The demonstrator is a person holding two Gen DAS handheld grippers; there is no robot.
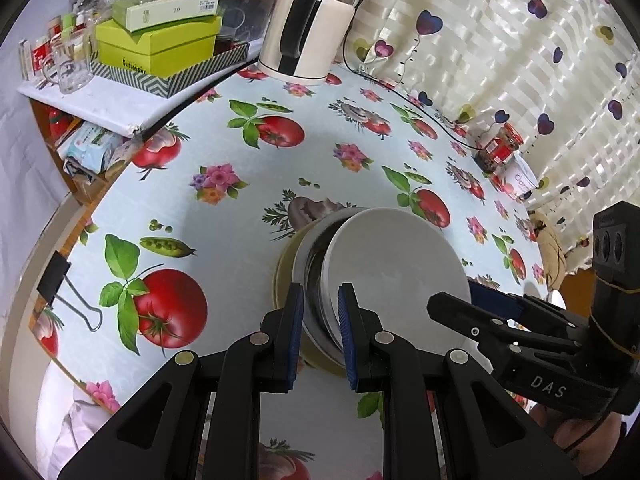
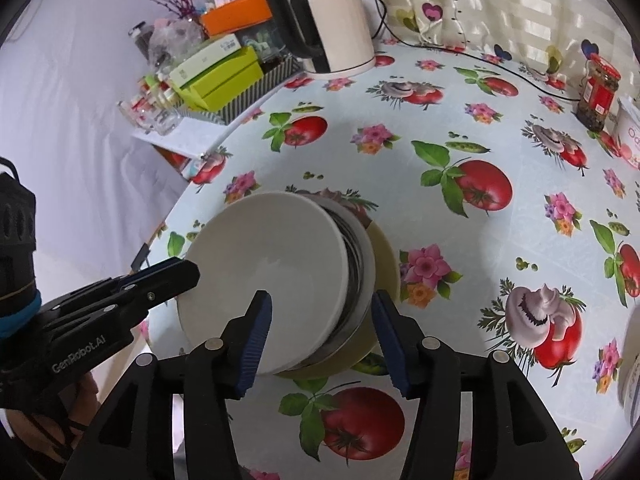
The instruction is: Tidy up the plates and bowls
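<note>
A white plate [image 1: 396, 264] leans tilted in a metal bowl [image 1: 314, 280] that sits on a pale yellow-green plate [image 1: 282, 276] on the table. My left gripper [image 1: 320, 332] straddles the near rims of the white plate and bowl, its jaws narrowly apart. In the right wrist view the white plate [image 2: 272, 268] rests on the metal bowl [image 2: 358, 256] over the yellow-green plate [image 2: 386, 256]. My right gripper [image 2: 320, 336] is open, one finger over the white plate and one beside the stack. The left gripper [image 2: 168, 280] touches the plate's left rim.
A kettle [image 1: 308, 28] with its cord stands at the back of the table [image 1: 224, 216]. Green boxes [image 1: 156, 40] and glasses fill a side shelf at left. A jar [image 2: 598, 92] and a white cup [image 2: 630, 136] stand at the right edge by the curtain.
</note>
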